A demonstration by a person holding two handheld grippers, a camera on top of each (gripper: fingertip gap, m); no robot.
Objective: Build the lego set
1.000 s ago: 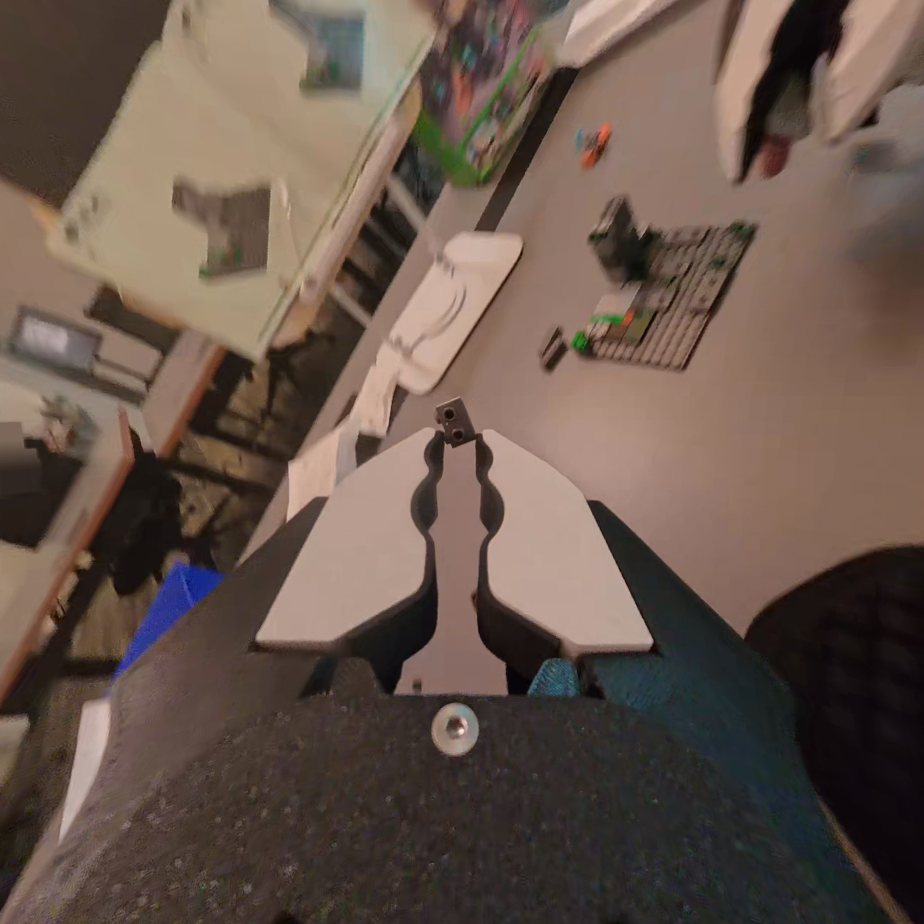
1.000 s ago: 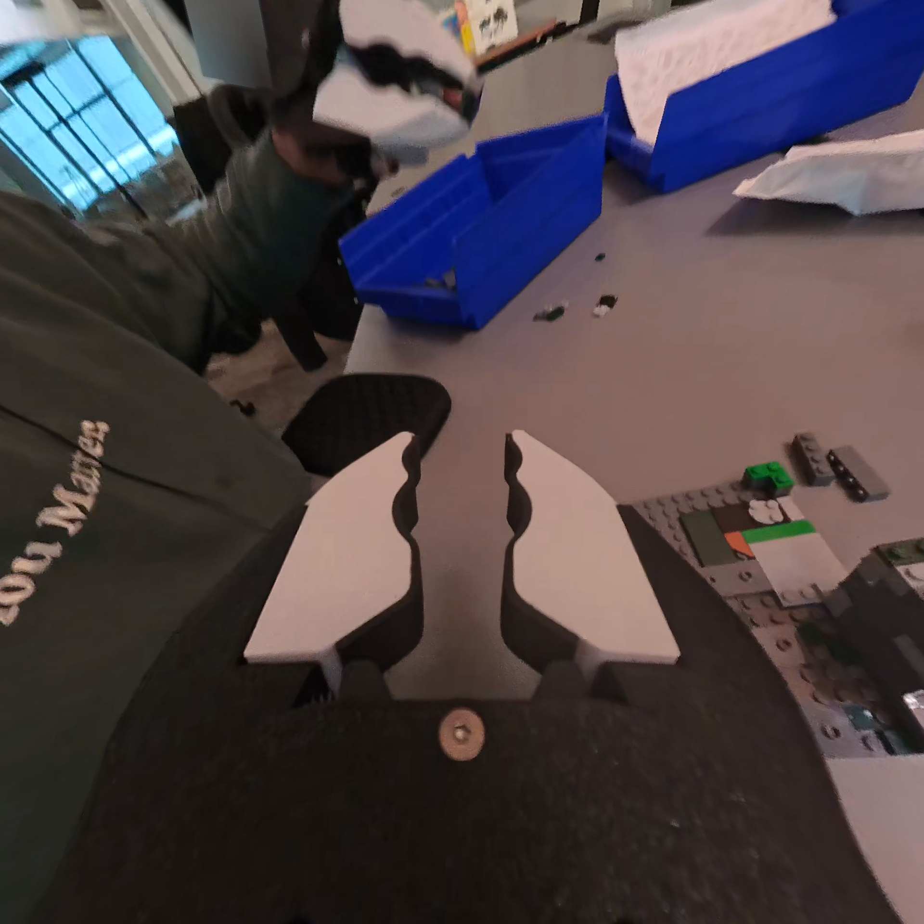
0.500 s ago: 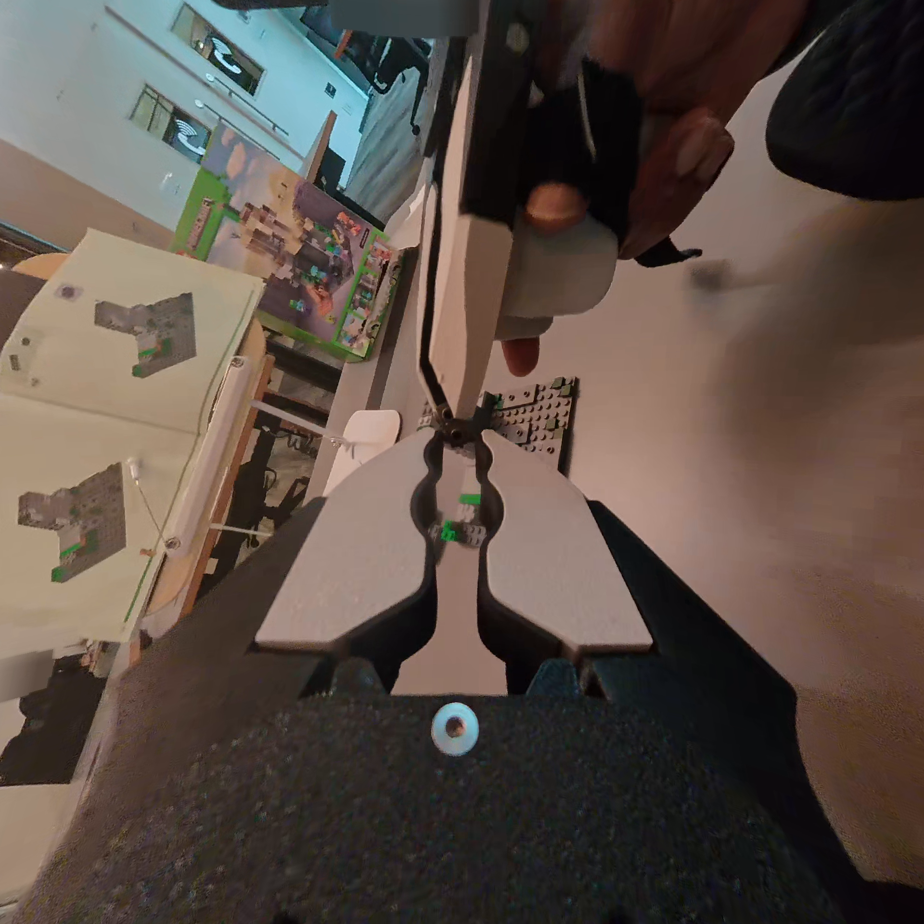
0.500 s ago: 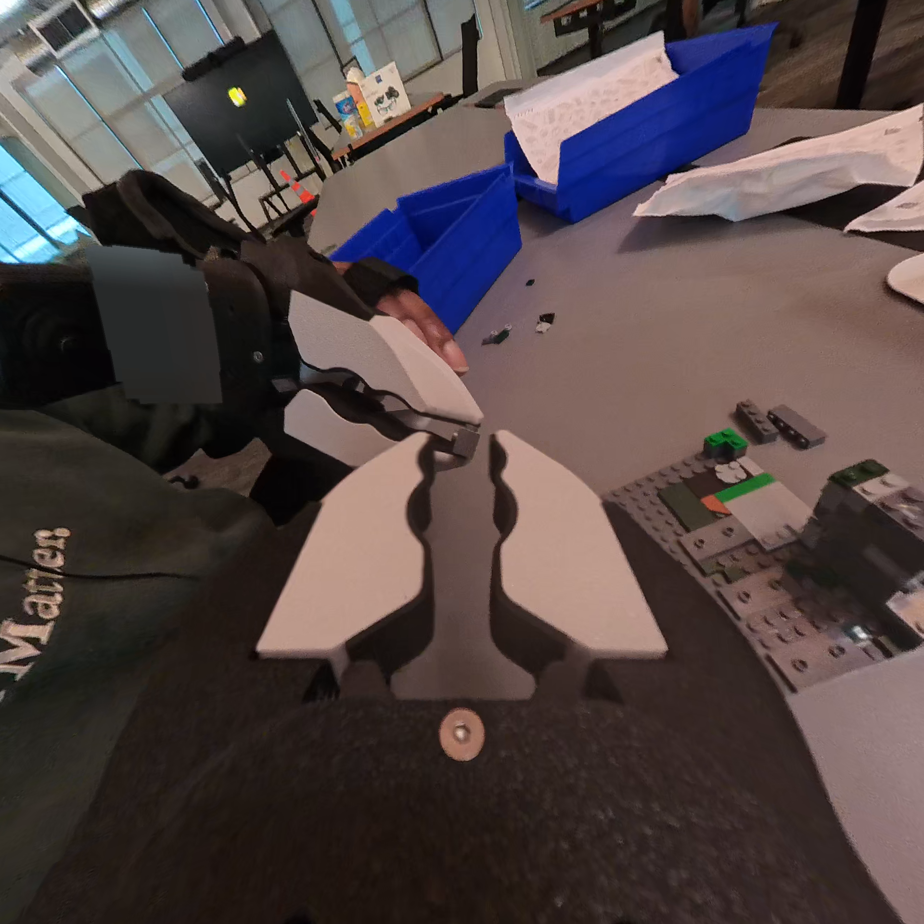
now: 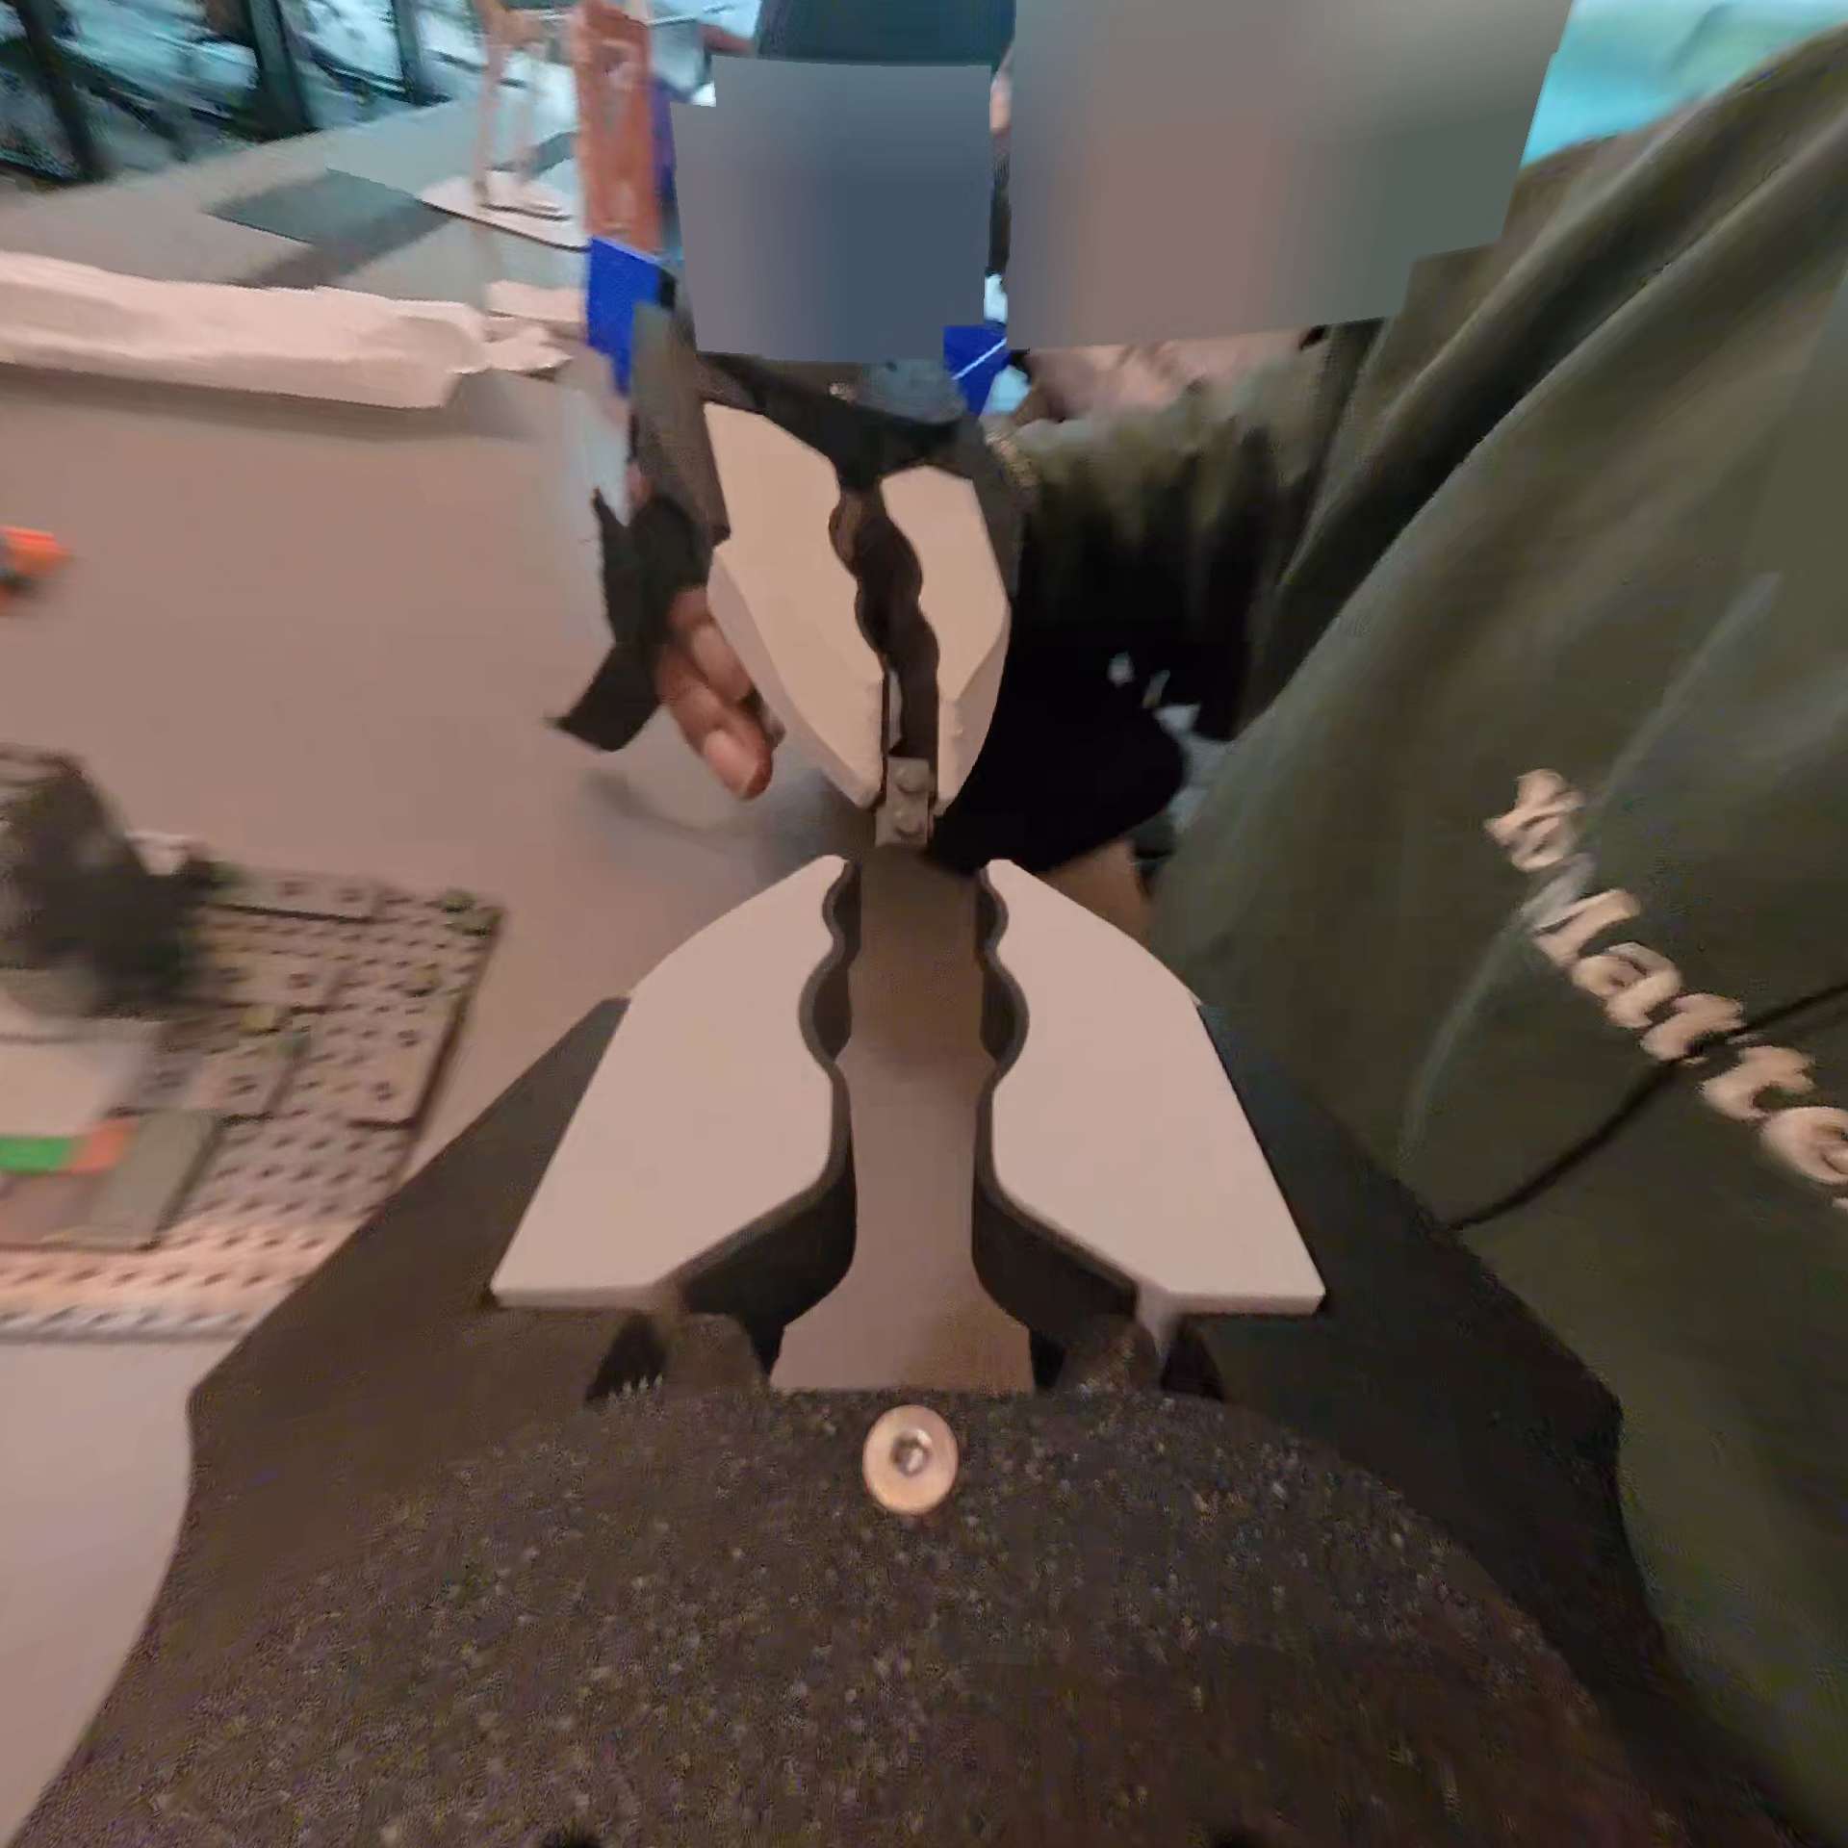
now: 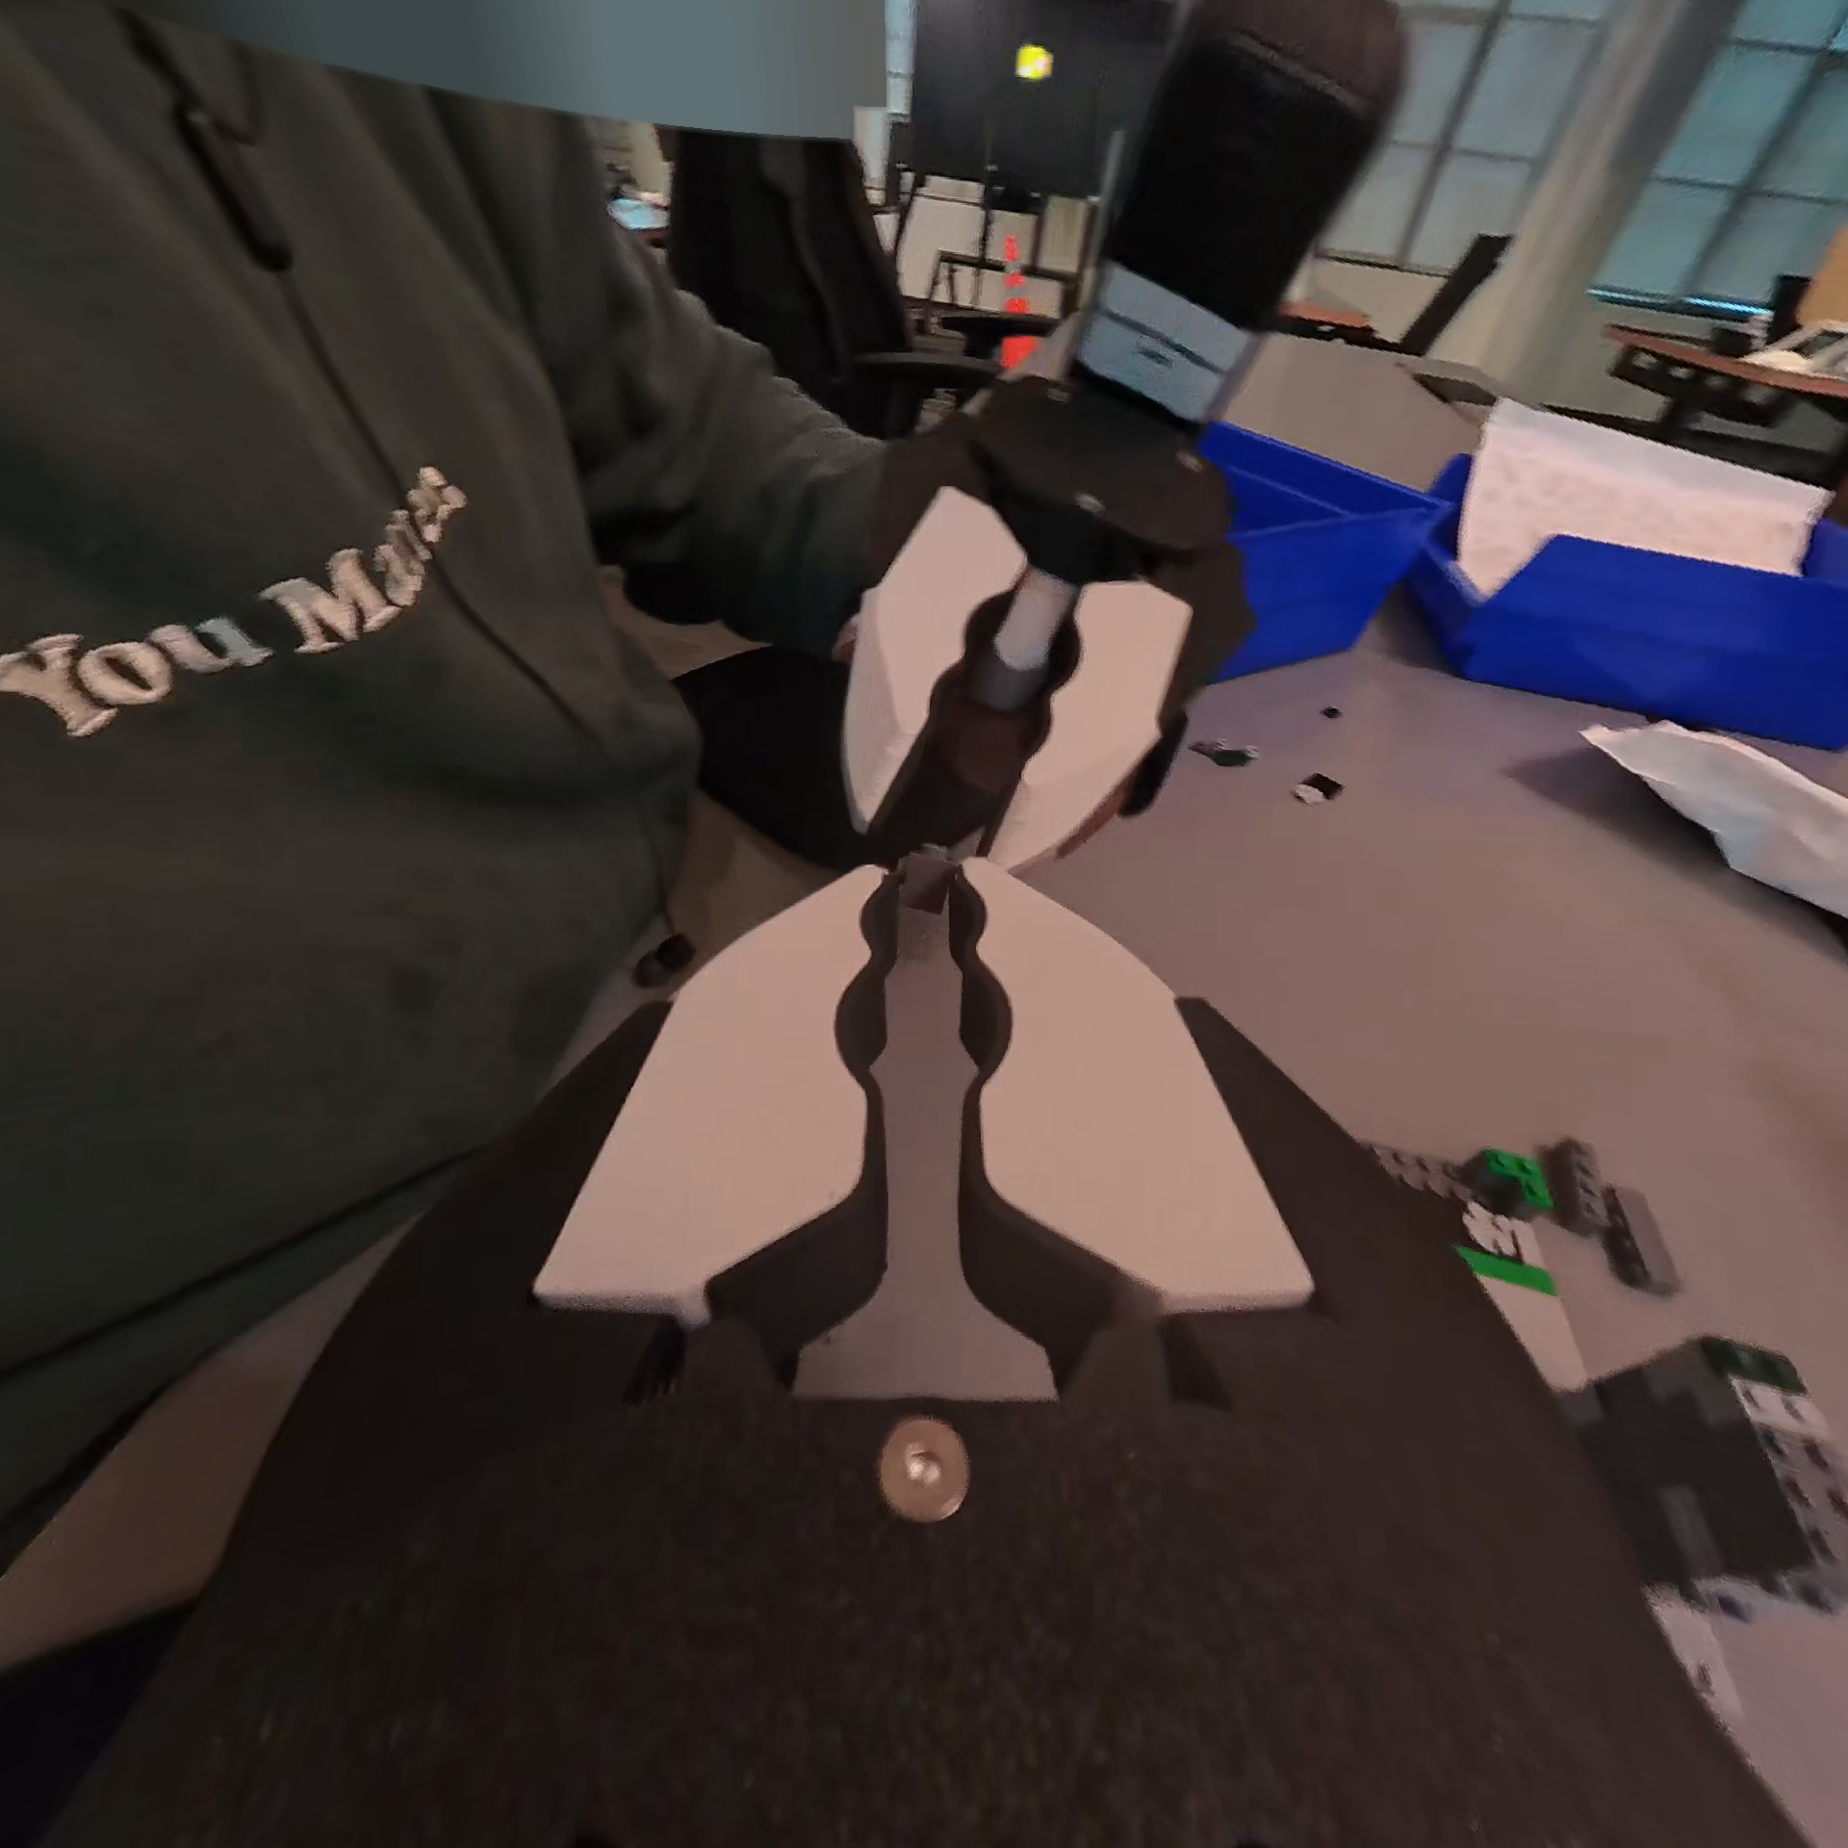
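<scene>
A small grey lego brick [image 5: 905, 815] sits between the two grippers, which meet tip to tip above the grey table. My right gripper [image 6: 925, 880] is shut on the brick [image 6: 925, 888]; it also shows in the left wrist view [image 5: 905, 785], pointing toward the camera. My left gripper [image 5: 912, 875] is open and empty, its tips just short of the brick; in the right wrist view [image 6: 940, 840] it faces me. The grey studded baseplate [image 5: 330, 1050] with the part-built model lies on the table to the side, also in the right wrist view [image 6: 1720, 1450].
A person in a dark green sweatshirt [image 6: 300, 600] fills one side of both views. Blue bins [image 6: 1330, 560] and a white paper bag [image 6: 1750, 790] stand at the back. A green brick [image 6: 1510, 1180], dark plates [image 6: 1620, 1220] and small loose pieces [image 6: 1310, 790] lie on the table. The tips of both grippers are at nearly the same place.
The left gripper carried the grey brick over to the open right gripper. The right gripper has shut on the brick and the left gripper has opened and let it go.
</scene>
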